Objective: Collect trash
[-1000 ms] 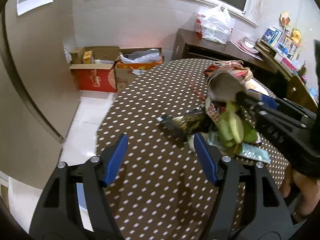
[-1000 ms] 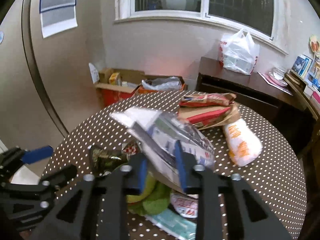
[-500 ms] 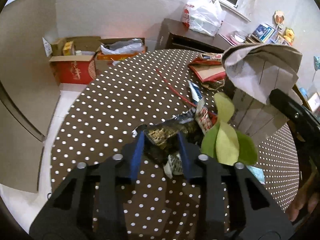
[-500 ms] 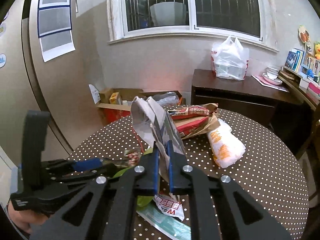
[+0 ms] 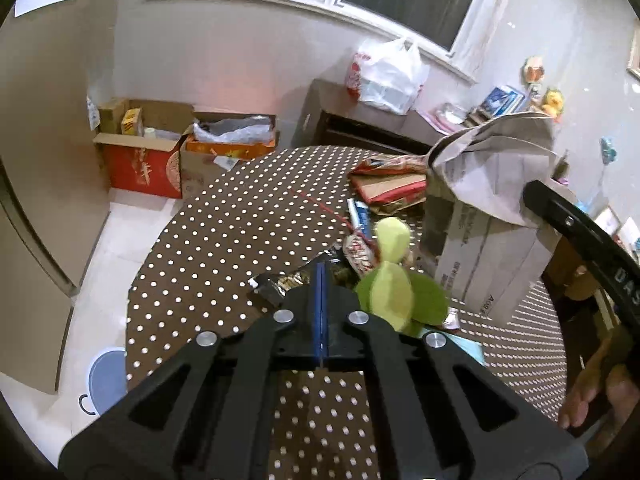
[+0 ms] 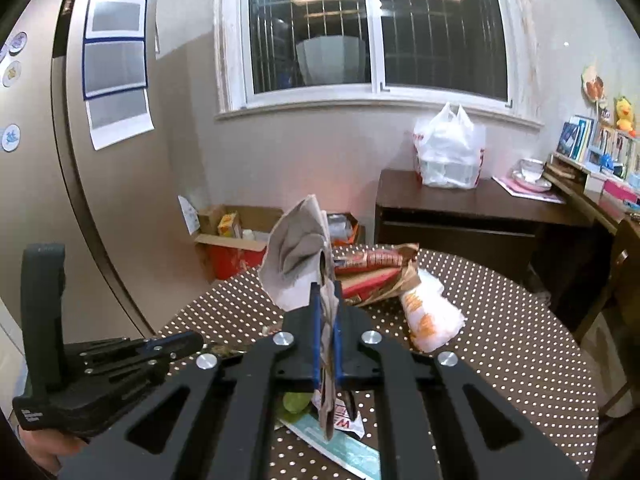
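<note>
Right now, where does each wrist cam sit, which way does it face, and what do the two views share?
Left wrist: on the left gripper, looking down across the dotted table at a dark wrapper; the right gripper and hand show at right.
Right wrist: on the right gripper, facing the window, shut on newspaper; the left gripper shows at lower left.
Shared: table, newspaper, white plastic bag.

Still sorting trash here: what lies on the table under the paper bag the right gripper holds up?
Under the paper bag lie a white red-printed wrapper, a teal packet and a green peel. The right gripper hides whatever else lies there.
</note>
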